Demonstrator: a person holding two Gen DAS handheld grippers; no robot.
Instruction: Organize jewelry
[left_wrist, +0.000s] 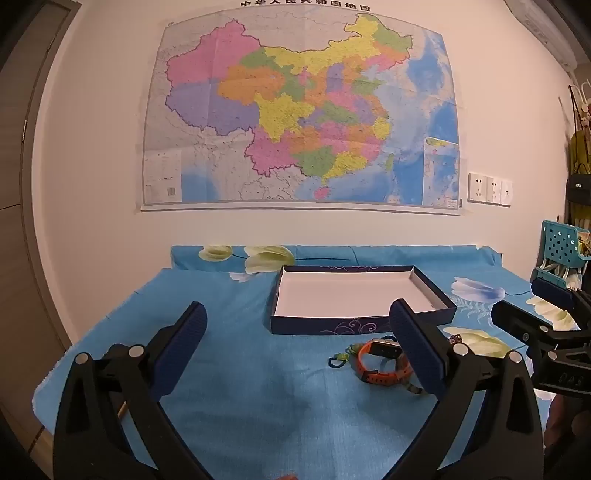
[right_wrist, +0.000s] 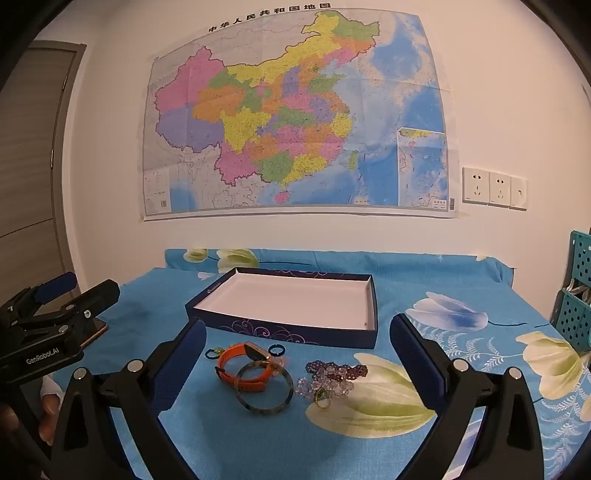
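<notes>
Tablecloth (right_wrist: 258, 435): blue floral fabric over whole table, soft & wrinkly; carries everything below.
Box (right_wrist: 364, 338): dark blue tray w/ white inside, nothing in it yet, sits at back-centre; jewelry lies just in front of its near wall.
Right gripper (right_wrist: 297, 363): hovers low over the jewelry pile, aimed fwd & slightly down; jaws spread wide, nothing held.
Left gripper (left_wrist: 297, 343): same level, off to the left of the pile, pointing at box; jaws released wide, nothing between them.
Bangle (right_wrist: 264, 387): grey-green ring, flat on cloth, overlaps the watch strap.
Watch (right_wrist: 240, 363): orange strap, face up toward box, touching bangle.
Bead bracelets (right_wrist: 334, 373): purple + clear strands heaped together, right of bangle.
Green ring (right_wrist: 322, 394): tucked against clear beads, near edge of heap.
Blue ring (right_wrist: 276, 350): small, just behind watch face, near box wall.
Small charm (right_wrist: 213, 352): blue loop w/ green bit, left of watch; detail too small to tell.
Risk 1: bangle & watch overlap, so closing on one prob drags the other.
Risk 2: bead strands tangled w/ green ring; lifting heap may drop ring onto cloth.
Risk 3: thin rings lie flat on soft fabric, so fingers could pinch cloth instead.
Stage: sorting not started, I'd judge.
</notes>
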